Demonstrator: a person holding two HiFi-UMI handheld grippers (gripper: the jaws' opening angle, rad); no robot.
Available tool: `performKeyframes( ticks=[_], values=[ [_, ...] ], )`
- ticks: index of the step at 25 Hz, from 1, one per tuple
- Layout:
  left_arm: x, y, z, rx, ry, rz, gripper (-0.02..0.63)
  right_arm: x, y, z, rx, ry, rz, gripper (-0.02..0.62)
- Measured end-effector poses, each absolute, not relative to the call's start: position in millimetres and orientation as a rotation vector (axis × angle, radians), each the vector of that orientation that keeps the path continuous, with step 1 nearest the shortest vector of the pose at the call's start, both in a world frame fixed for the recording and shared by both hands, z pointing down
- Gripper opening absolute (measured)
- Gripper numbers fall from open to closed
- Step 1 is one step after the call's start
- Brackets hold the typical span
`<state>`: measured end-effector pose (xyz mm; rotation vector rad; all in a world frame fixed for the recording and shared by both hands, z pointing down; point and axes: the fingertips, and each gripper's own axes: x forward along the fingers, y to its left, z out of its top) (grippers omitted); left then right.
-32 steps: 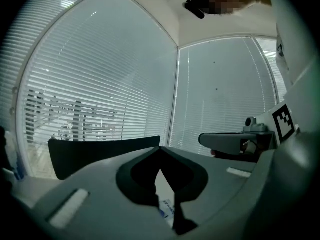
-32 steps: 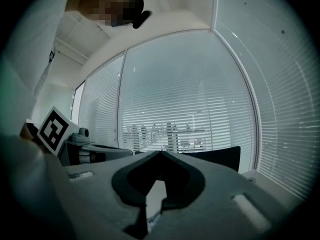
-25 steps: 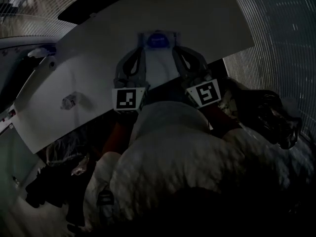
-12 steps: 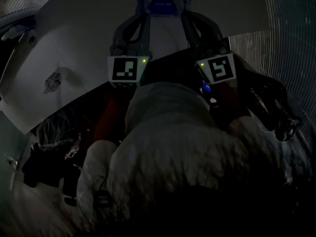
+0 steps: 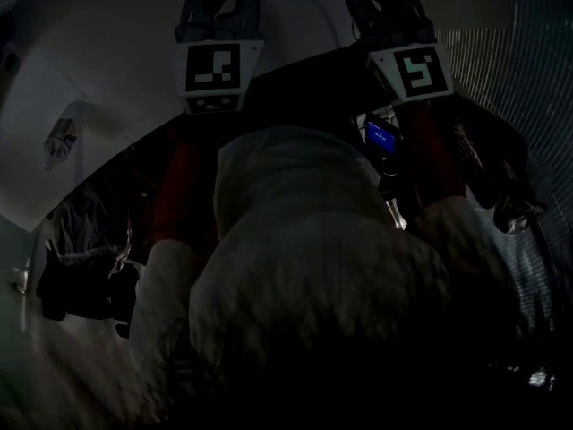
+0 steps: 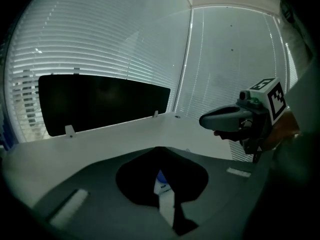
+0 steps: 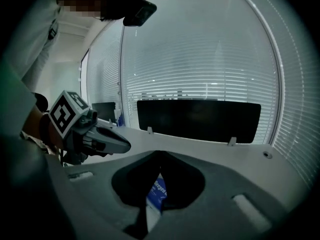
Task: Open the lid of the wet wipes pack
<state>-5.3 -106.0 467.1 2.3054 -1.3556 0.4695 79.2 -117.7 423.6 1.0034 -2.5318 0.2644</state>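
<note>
Left gripper view, left gripper [image 6: 159,154]: you had its jaws closed on the wet wipes pack [image 6: 161,185], with a thin white-and-blue edge pinched in the dark gap between them.
Left gripper view, right gripper [image 6: 220,119]: it sat off to the right of those jaws, its nose pointing in toward them and the right marker cube [image 6: 272,96] on its back end.
Left gripper view, table [image 6: 100,144]: white, lying under and ahead of the jaws. A black panel [image 6: 100,104] stood along its far edge, with window blinds [image 6: 100,39] behind.
Right gripper view, right gripper: its jaws were clamped on the pack too, and a tilted blue printed face showed between them.
Right gripper view, left gripper: close on the left of your right jaws, carrying the left marker cube [image 7: 67,115].
Right gripper view, lid: you could not tell whether it was up or down.
Head view, grippers: both cubes sat side by side above your white top [image 5: 295,267], and the jaws ran past the upper edge.
Head view, small clear item [image 5: 61,140]: on the table, well to the left of your left gripper and too dim to name.
</note>
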Motion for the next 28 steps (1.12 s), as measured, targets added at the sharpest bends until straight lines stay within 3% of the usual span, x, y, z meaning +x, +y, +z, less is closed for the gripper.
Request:
performKeyframes(
  ticks=[20, 22, 28],
  values=[
    [8, -117, 590, 2.205, -1.233, 0.788, 0.002, 49, -101, 561, 0.502, -2.180, -0.042, 0.005],
    [6, -117, 596, 2.191, -1.221, 0.813, 0.002, 49, -98, 567, 0.480, -2.160, -0.042, 0.052],
    [3, -114, 608, 2.159, -1.202, 0.880, 0.002, 41, -94, 578, 0.432, -2.112, -0.107, 0.078]
  ],
)
